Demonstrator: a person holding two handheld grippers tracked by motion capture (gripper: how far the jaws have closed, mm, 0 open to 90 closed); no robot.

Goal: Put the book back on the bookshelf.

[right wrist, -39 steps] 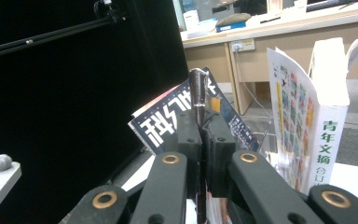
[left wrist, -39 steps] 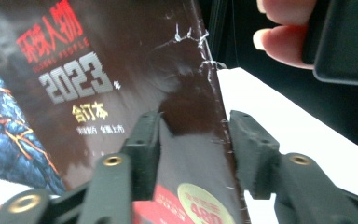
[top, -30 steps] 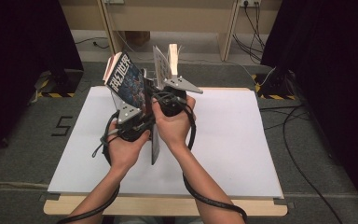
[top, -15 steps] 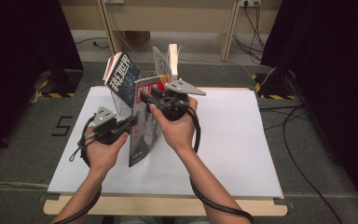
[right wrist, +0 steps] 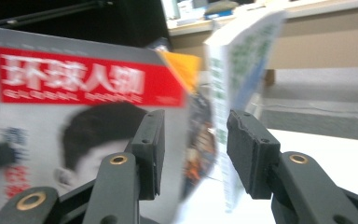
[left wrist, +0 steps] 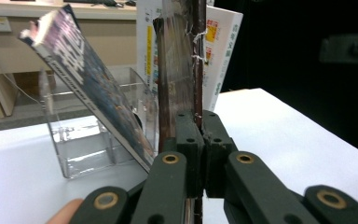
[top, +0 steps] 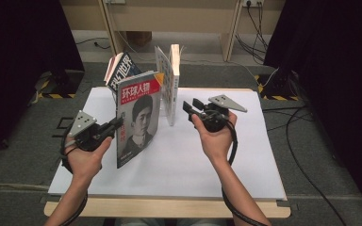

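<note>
Magazine (top: 138, 117) out of clear stand (left wrist: 88, 140), upright at frame centre-left on table (top: 193, 160) | left gripper (top: 115, 125) fingers clamped on its edge | right gripper (top: 191, 107) fingers apart, empty, centre-right | left: setting it down.

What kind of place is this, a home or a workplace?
Most likely a lab or recording studio, not a home. A white-topped table stands between black curtains, loose cables lie on the grey floor, and magazines stand by a clear plastic rack like test props.
</note>
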